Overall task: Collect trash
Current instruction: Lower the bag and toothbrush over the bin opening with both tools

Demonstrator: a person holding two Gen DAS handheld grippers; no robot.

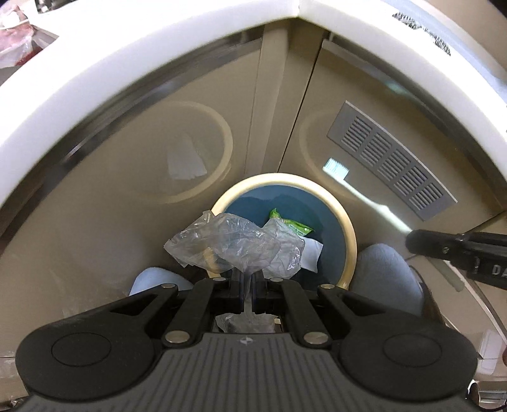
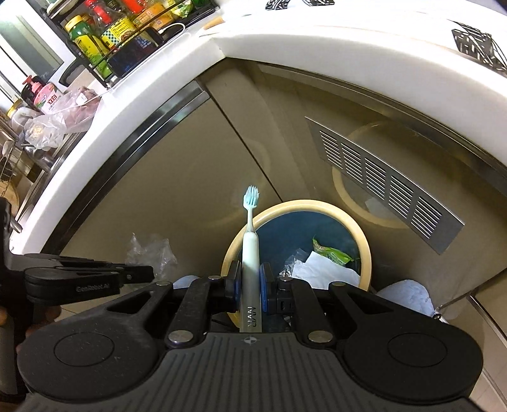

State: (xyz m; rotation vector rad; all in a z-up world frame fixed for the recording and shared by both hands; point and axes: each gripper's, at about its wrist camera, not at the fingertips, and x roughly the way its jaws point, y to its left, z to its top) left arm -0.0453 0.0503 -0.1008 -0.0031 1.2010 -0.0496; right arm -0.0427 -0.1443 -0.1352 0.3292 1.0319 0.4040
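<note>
My left gripper (image 1: 248,279) is shut on a crumpled clear plastic bag (image 1: 228,242), which bulges out over the near rim of a round bin (image 1: 347,228). The bin has a cream rim and a blue liner. Inside lie a green wrapper (image 1: 290,223) and white paper (image 1: 310,256). My right gripper (image 2: 250,282) is shut on a pale toothbrush (image 2: 250,241) that stands upright, its bristles up, over the left rim of the bin (image 2: 364,253). From the right wrist view the left gripper (image 2: 136,274) and its plastic bag (image 2: 152,253) show at the left.
Beige cabinet doors (image 1: 158,190) meet in a corner behind the bin, under a white countertop edge (image 1: 126,73). A metal vent grille (image 2: 386,183) sits in the right door. Bottles and jars (image 2: 120,28) crowd a rack on the counter. Light blue slippers (image 1: 389,272) flank the bin.
</note>
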